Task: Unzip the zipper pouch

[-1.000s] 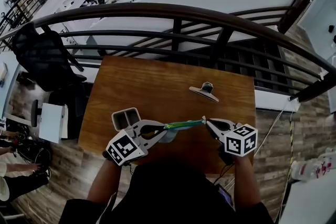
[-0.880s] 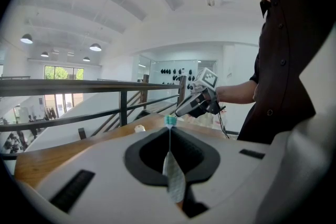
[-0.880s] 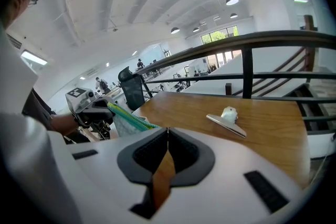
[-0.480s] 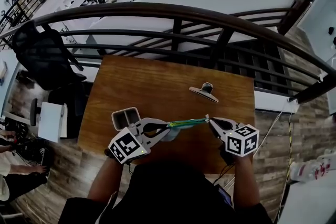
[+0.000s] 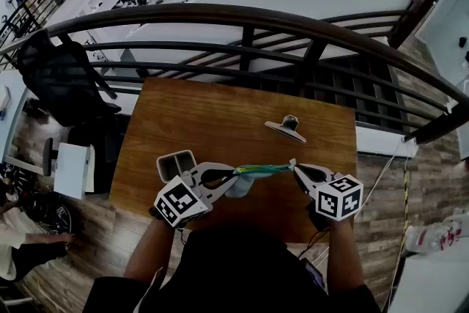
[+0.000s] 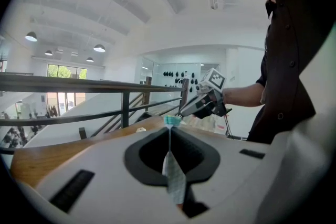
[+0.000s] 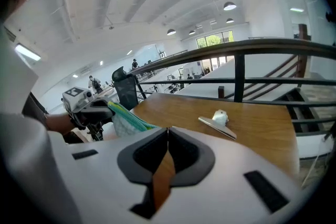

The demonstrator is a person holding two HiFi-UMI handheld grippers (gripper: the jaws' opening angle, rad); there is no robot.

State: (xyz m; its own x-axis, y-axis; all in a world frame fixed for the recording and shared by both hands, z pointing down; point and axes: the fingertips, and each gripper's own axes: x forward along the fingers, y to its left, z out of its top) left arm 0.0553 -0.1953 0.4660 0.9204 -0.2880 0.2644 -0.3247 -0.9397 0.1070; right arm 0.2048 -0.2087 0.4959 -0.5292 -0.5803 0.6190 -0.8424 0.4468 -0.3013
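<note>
A green and teal zipper pouch (image 5: 261, 170) hangs stretched above the wooden table (image 5: 220, 113) between my two grippers. My left gripper (image 5: 235, 174) is shut on its left end, where pale fabric sags below the jaws. In the left gripper view a strip of pouch (image 6: 174, 178) sits pinched in the closed jaws of the left gripper (image 6: 170, 126). My right gripper (image 5: 294, 167) is shut on the pouch's right end at the zipper line; the pull itself is hidden between the tips. In the right gripper view the pouch (image 7: 126, 118) runs from the right gripper (image 7: 167, 131) to the left one.
A metal binder clip (image 5: 285, 127) lies on the table beyond the pouch, also seen as the clip (image 7: 217, 122). A grey two-compartment box (image 5: 176, 163) sits by my left gripper. A dark railing (image 5: 242, 17) runs behind the table, with a black chair (image 5: 62, 77) at the left.
Both grippers have drifted slightly right and toward me with the pouch held taut. More pale fabric now sags under the left gripper's end.
</note>
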